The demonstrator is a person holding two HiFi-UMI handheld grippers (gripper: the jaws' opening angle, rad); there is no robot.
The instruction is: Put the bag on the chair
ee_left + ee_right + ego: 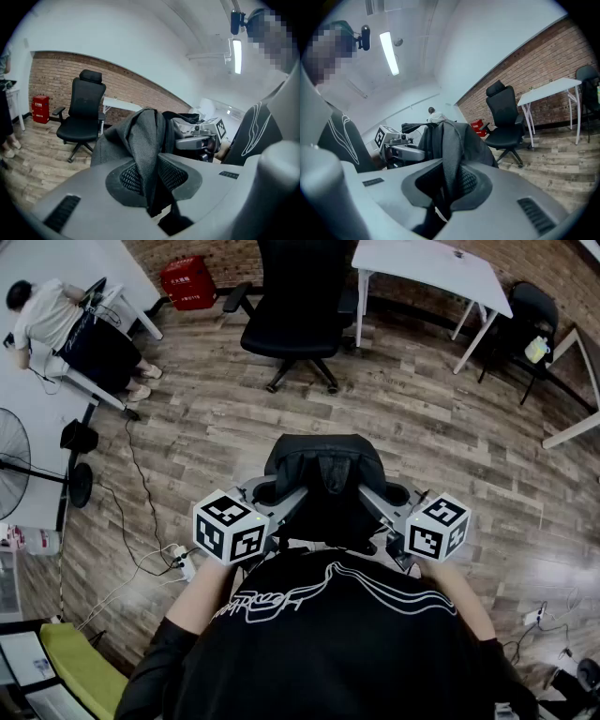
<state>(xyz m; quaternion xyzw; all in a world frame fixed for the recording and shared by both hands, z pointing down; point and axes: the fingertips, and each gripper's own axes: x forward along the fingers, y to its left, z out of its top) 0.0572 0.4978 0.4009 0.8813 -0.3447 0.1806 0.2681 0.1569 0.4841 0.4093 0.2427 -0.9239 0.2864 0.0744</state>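
Left gripper (151,183) and right gripper (446,183) each clench woven, seemingly padded grey mesh of the rounded dark bag (323,463).

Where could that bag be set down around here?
The seat of the black office chair looks bare, and so does the wood floor between it and the bag. It is crowded at left, with a power strip and a fan.

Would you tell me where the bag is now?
Head view, centre: the bag hangs before the person, held by left tongs and right tongs, short of the chair.
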